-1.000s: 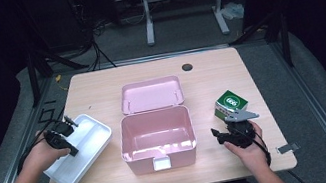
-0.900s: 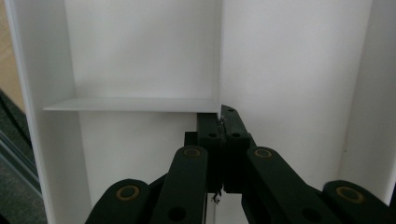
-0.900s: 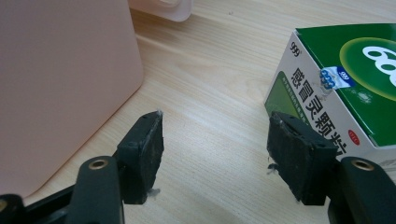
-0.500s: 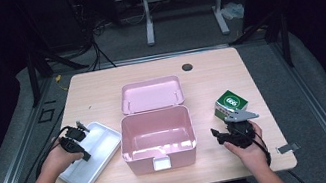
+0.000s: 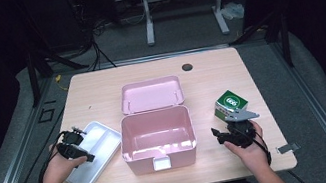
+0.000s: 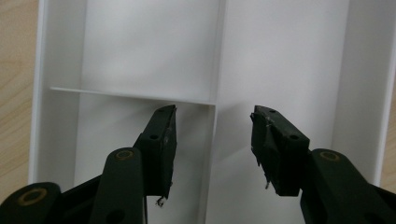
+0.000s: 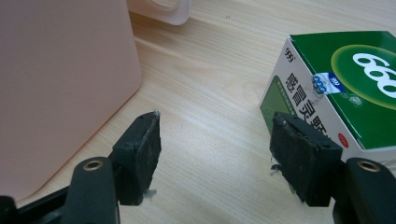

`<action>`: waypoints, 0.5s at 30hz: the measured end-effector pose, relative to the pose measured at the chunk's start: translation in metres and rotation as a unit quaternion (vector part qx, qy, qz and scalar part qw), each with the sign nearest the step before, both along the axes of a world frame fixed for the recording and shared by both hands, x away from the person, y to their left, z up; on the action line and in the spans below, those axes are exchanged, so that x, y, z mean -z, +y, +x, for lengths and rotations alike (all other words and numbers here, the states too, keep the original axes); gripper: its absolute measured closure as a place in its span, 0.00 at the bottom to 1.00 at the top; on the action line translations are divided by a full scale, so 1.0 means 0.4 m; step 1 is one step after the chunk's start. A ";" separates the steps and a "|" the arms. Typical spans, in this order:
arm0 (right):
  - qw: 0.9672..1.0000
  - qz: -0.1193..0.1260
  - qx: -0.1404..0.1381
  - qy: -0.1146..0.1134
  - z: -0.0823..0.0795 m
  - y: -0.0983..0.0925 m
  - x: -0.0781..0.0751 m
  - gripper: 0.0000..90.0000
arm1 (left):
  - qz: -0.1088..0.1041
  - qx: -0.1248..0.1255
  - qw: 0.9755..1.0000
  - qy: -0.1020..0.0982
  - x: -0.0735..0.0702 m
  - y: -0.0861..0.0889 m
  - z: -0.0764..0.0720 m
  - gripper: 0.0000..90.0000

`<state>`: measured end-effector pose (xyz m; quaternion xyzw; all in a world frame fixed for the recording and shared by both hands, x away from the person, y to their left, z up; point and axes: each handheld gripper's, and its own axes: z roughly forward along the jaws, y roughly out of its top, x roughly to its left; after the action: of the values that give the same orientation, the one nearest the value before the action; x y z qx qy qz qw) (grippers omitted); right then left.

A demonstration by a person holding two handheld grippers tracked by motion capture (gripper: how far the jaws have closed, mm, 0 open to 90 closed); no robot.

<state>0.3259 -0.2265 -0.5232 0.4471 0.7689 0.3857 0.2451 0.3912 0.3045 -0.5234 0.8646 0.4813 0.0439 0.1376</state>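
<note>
The left gripper hangs over the near-left part of a shallow white plastic tray with a dividing rib, which lies flat on the pale wooden counter; its fingers have just been opening and now stand released, with the tray's rib running up between them and nothing pressed by either pad; in the left gripper view the tray's compartments lie directly beneath and beyond the fingertips. Just to the right of that tray sits an open pink plastic box, and its flat pink lid lies just behind it. The right gripper rests low at the counter on the box's right side; its fingers are spread and grasp nothing; the pink box wall stands just beyond the left finger, and a green-and-white cardboard medicine carton lies tilted just beyond the right finger; whether that finger touches the carton I cannot tell.
</note>
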 end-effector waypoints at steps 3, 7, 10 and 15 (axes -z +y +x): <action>1.000 -0.006 -0.003 0.003 0.003 0.002 0.000 0.37 | -0.010 -0.007 1.000 -0.005 0.000 0.006 -0.004 0.54; 1.000 -0.008 -0.010 -0.008 -0.002 0.008 -0.017 0.34 | -0.009 -0.006 1.000 0.000 0.011 0.007 -0.010 0.51; 1.000 -0.009 -0.017 0.008 -0.005 0.009 -0.019 0.23 | -0.016 -0.011 1.000 0.000 0.010 0.009 -0.016 0.49; 0.999 -0.017 -0.029 0.031 0.001 0.014 -0.028 0.16 | -0.029 -0.007 1.000 -0.005 0.000 0.008 -0.018 0.47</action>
<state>0.3262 -0.2210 -0.5119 0.4322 0.7952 0.3658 0.2170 0.3838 0.3076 -0.5235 0.8564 0.4880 0.0356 0.1647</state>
